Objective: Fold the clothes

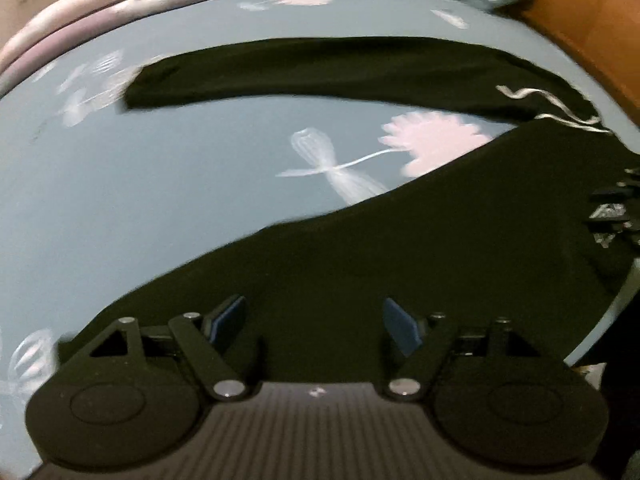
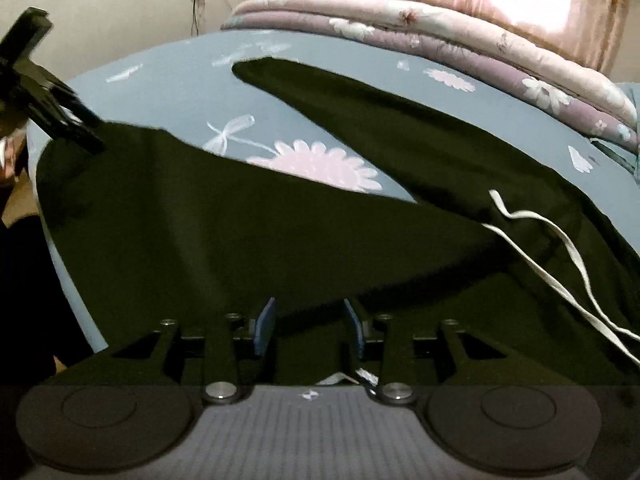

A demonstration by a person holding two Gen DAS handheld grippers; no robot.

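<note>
Left wrist view: the left gripper [image 1: 314,320] hangs over a pair of black trousers [image 1: 400,260] spread on a blue bedsheet [image 1: 120,184] printed with pink flowers and white dragonflies. Its jaws stand wide apart with nothing between the blue pads; the dark cloth lies beneath them, not pinched. One trouser leg runs up towards the right, the other stretches across the sheet farther off, with a white drawstring [image 1: 552,110] curling at the waist on the right. A folded pink and lilac quilt [image 1: 100,20] lies along the far edge.

Right wrist view: the right gripper [image 2: 310,326] sits low over the same trousers [image 2: 240,240], its jaws partly open, no cloth visibly pressed between the pads. The two legs fan out in a V over the bedsheet [image 2: 160,76], a pink flower showing in the gap. The drawstring [image 2: 560,280] trails across the waist at right. The left gripper [image 2: 86,130] shows at upper left, at the trouser hem. The quilt [image 2: 440,24] is stacked beyond.
</note>
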